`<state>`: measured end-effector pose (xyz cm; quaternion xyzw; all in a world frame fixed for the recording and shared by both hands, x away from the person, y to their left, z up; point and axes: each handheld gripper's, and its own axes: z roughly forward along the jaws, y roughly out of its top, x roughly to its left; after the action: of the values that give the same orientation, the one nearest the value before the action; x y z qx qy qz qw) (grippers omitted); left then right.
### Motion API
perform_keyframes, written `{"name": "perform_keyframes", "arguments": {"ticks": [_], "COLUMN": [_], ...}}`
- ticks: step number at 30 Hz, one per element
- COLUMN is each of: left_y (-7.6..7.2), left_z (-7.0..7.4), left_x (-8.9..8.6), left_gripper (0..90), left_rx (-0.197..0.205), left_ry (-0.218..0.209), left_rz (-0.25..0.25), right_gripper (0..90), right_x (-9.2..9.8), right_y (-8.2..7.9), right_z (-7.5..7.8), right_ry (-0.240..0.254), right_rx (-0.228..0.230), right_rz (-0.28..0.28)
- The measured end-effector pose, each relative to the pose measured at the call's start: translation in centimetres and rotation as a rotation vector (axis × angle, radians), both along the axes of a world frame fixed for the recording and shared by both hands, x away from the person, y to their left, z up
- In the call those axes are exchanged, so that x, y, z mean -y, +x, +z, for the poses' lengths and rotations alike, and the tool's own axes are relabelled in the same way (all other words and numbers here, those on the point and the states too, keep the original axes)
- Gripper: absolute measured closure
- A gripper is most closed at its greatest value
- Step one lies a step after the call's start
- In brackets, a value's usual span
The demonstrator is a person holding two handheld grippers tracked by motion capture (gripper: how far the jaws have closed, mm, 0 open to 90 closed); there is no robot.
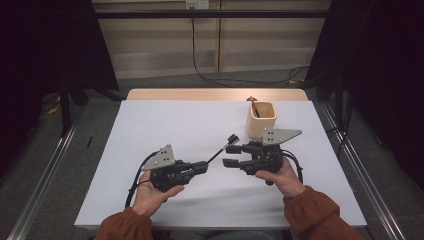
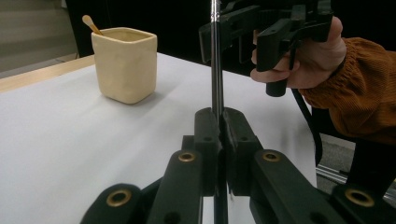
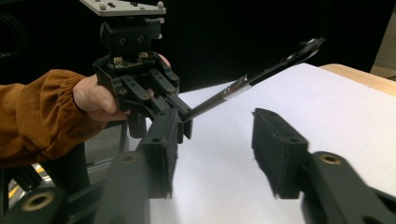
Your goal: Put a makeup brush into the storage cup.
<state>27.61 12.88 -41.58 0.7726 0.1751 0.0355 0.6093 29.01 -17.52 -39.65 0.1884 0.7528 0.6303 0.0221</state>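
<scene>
My left gripper (image 1: pixel 202 166) (image 2: pixel 221 122) is shut on the handle of a thin black tool (image 1: pixel 220 150) with a metal shaft (image 2: pixel 215 56). The tool slants up and to the right, ending in a small black head (image 1: pixel 232 138) (image 3: pixel 306 47). My right gripper (image 1: pixel 230 155) (image 3: pixel 219 135) faces left with its jaws apart and nothing pressed between the pads. It sits just right of the tool's far end. In the right gripper view the left gripper (image 3: pixel 181 114) holds the tool (image 3: pixel 243 86) beyond my own jaws.
A cream square cup (image 1: pixel 261 120) (image 2: pixel 125 63) with a wooden stick (image 1: pixel 254 103) (image 2: pixel 89 22) in it stands at the back right of the white table (image 1: pixel 165 125). A wooden strip (image 1: pixel 200 94) runs along the far edge. Metal rails flank the table.
</scene>
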Motion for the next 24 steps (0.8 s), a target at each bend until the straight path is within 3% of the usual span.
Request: {"name": "perform_keyframes", "arguments": {"ticks": [7, 24], "left_y": [-0.32, -0.49], "left_z": [-0.18, -0.86], "left_x": [0.34, 0.82], "left_gripper": [85.2, 85.2], "left_rx": [0.016, 0.029], "left_ry": [0.003, 0.008], "left_rz": [-0.006, -0.021], "right_gripper": [61.3, 74.7], "right_x": [-0.22, -0.37], "right_y": [0.26, 0.26], "right_z": [-0.08, -0.30], "right_ry": [0.005, 0.016], "right_rx": [-0.003, -0.037], "right_rz": [-0.003, 0.014]}}
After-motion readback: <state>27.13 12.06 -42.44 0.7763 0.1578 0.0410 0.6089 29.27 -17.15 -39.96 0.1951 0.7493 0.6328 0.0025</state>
